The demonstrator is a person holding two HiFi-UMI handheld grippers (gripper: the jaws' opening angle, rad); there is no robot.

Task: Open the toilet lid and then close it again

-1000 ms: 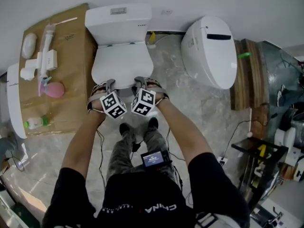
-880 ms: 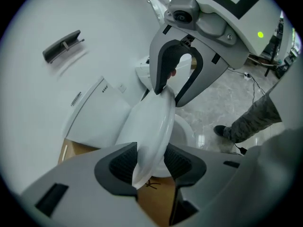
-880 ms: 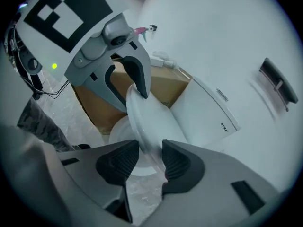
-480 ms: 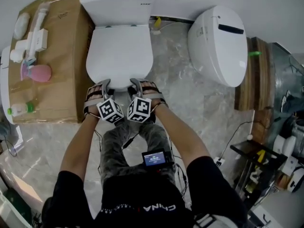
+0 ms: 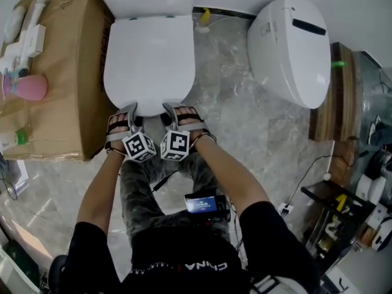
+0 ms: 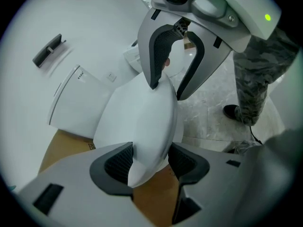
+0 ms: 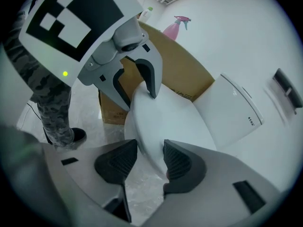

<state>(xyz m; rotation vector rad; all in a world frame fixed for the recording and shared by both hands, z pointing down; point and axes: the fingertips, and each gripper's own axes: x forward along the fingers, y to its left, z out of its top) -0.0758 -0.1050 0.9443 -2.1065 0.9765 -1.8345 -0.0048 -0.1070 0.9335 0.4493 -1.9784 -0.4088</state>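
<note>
Lid [image 5: 150, 57] — down flat on the toilet, a cardboard box [image 5: 58, 118] beside it.
Left gripper [image 6: 150, 159] — jaws opening, the lid's front edge between them.
Right gripper [image 7: 150, 156] — jaws opening too, astride the same edge, with a gap showing at one pad.

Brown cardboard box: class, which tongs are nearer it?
Left. The left tongs sit beside the cardboard box; the right tongs farther away. Both are opening astride the white toilet lid.

We are looking at a white toilet lid [image 5: 150, 60], a brown cardboard box [image 5: 61, 97], a grey marbled floor [image 5: 245, 133], camouflage trousers [image 5: 138, 188] and a pink bottle [image 5: 27, 86].
</note>
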